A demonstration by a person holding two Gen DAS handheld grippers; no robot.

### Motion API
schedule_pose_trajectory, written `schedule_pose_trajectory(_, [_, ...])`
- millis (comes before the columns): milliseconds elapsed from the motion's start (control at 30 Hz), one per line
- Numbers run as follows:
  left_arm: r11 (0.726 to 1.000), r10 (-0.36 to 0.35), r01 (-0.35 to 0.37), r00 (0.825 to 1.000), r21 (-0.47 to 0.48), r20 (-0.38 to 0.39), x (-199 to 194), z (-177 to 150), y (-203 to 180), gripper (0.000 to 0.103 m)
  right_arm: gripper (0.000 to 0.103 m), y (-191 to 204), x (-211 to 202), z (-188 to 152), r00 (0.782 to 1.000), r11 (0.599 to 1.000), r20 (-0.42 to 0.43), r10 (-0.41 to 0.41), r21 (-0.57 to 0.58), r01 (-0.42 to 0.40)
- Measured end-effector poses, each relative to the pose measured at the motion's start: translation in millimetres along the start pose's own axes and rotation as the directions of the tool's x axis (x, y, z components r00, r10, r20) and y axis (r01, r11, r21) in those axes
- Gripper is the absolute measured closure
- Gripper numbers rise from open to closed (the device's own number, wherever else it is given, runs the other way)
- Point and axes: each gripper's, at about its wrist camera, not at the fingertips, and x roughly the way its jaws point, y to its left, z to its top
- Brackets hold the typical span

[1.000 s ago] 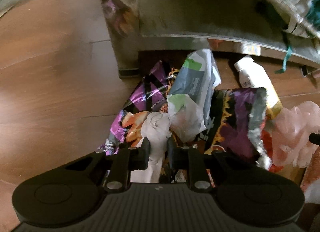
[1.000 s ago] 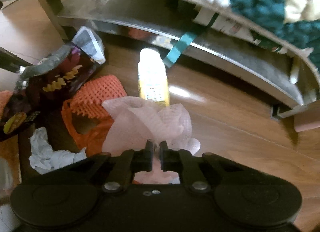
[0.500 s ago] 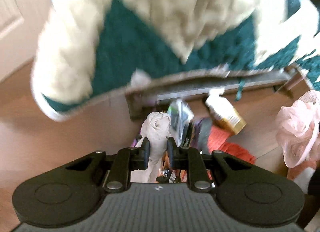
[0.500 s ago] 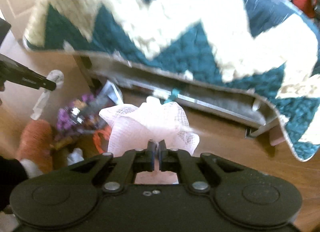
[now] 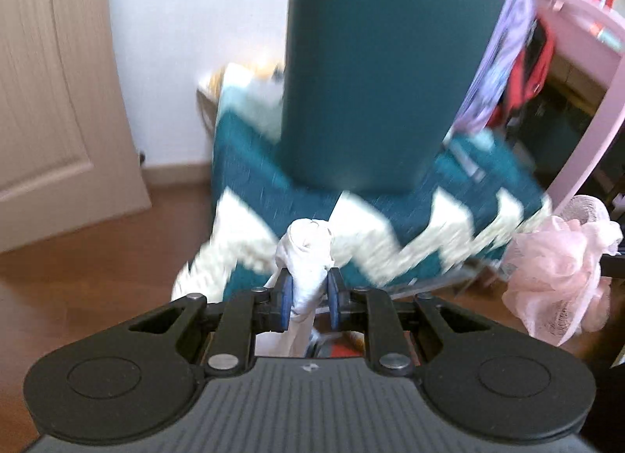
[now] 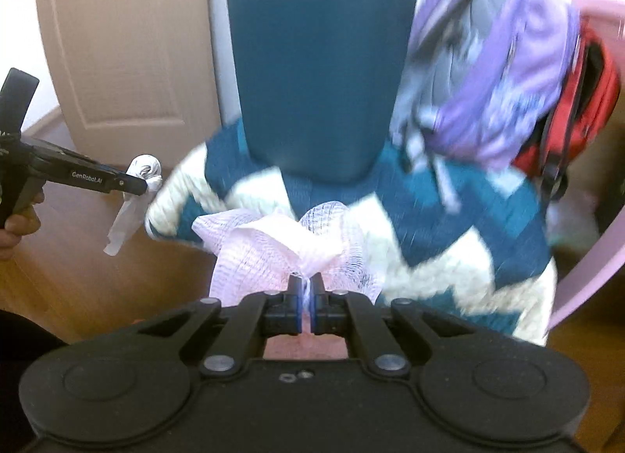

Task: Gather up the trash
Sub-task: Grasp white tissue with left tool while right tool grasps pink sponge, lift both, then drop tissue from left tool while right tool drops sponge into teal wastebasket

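Two pieces of trash in hand, both lifted clear of the floor. Left gripper (image 5: 308,298): jaws pinching a twisted white tissue wad (image 5: 308,254), tail hanging below the pads. Right gripper (image 6: 306,293): jaws pressed nearly together on a pink net wrapper (image 6: 281,250), bunched above the tips. Neither piece binned yet; no trash bag or bin visible in either view, so drop-off judged as the step left. Any remaining litter on the floor out of sight at this angle.

Wooden floor (image 5: 86,257), brown, glossy. Teal chair back (image 6: 316,86) straight ahead, with a teal-and-cream zigzag blanket (image 6: 449,226) draped over the seat. Purple backpack (image 6: 504,74) and red bag (image 6: 578,109) hanging at right. Beige panelled door (image 5: 43,93), white wall (image 5: 203,43) behind. Views motion-blurred.
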Motion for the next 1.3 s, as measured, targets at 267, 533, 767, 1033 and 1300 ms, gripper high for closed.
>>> schedule_pose_trajectory(267, [0.999,-0.033,0.032,0.991,0.003,0.132,-83.4,71.8,-34.8,0.085,0.099,-6.6,-87.0,67.0,0.982,0.999,0.187,0.001,-0.034,0.005])
schedule_pose_trajectory(533, [0.999,-0.037,0.038,0.963,0.003,0.266,-133.1,173.1,-65.8,0.085,0.099,-17.8,-135.9,155.5,0.932,1.000,0.362,0.012,-0.031,-0.001])
schedule_pose_trajectory(767, [0.991,-0.085,0.115,0.940,-0.071,0.330,-127.5,253.7,-76.4,0.085,0.100,-21.4,-113.4,214.7,0.911,0.995,0.410,-0.051,-0.056,0.081])
schedule_pose_trajectory(1033, [0.989,-0.067,0.101,0.956,-0.105,0.287,-56.6,289.4,-78.5,0.085,0.100,-34.9,-41.4,255.8,0.923,0.990,0.369,-0.106,-0.047,0.132])
schedule_pose_trajectory(1300, [0.988,-0.030,0.050,0.990,-0.143,0.138,36.0,290.8,-66.2,0.085,0.099,-41.4,32.4,259.6,0.962,0.989,0.259,-0.087,-0.091,0.114])
